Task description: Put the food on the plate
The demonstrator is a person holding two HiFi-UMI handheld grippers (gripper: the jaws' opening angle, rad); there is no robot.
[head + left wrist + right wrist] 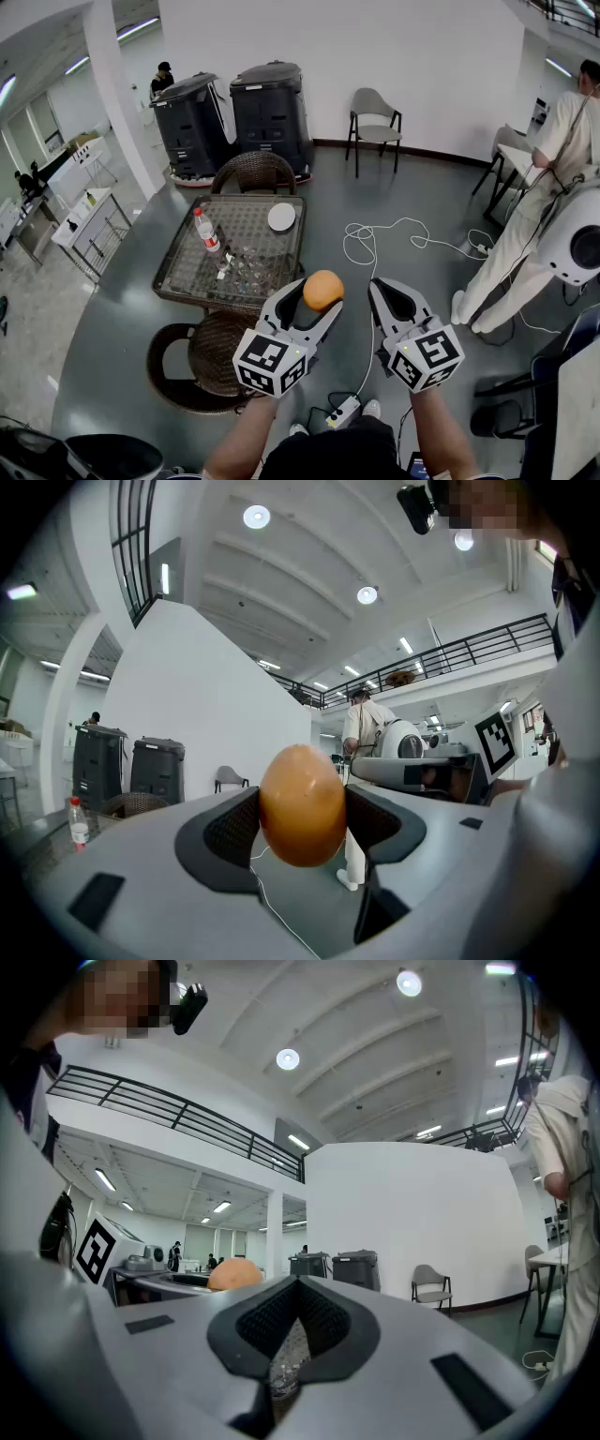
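Observation:
An orange, egg-shaped food item (322, 290) is clamped between the pads of my left gripper (317, 298), held up in the air near the table's close right corner. In the left gripper view the food (302, 804) fills the gap between both jaws. My right gripper (386, 292) hangs just to the right of it, shut, with nothing in it. Its tips (298, 1312) meet in the right gripper view, where the food (234, 1274) peeks over at the left. A small white plate (281, 217) sits at the far right of the glass table (187, 272).
A red-capped bottle (205, 230) and several glasses (246, 264) stand on the table. Wicker chairs stand at its near (220, 361) and far (255, 173) ends. A white cable (375, 234) loops over the floor. A person (544, 187) stands at the right, with black bins (234, 112) behind.

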